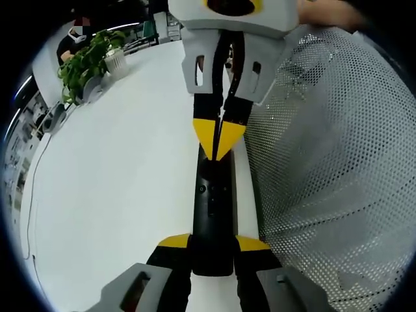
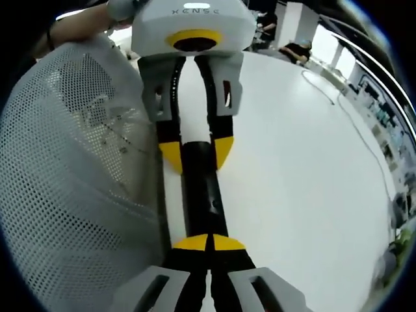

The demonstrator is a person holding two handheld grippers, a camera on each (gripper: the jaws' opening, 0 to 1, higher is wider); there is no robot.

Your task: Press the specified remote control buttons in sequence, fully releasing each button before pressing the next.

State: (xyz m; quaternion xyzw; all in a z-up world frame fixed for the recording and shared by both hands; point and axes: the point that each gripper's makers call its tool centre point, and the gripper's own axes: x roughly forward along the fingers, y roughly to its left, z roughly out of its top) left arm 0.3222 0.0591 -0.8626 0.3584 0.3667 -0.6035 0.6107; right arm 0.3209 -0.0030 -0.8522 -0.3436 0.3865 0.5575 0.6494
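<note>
The black remote control (image 1: 212,214) is clamped at one end by the left tongs (image 1: 213,244) above the white desk (image 1: 110,182). The right tongs (image 2: 208,244) are pressed together, tips set on its other end, beside a white mesh basket (image 2: 71,182).

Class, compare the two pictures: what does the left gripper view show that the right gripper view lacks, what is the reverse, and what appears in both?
Left gripper view alone: potted plants at the table's far end, and the small buttons on the remote's face. Right gripper view alone: a thin cable trailing over the table. Both: the black remote on the white table, the left tongs gripping its sides, the right tongs closed with tips on it, and the white mesh basket alongside.
</note>
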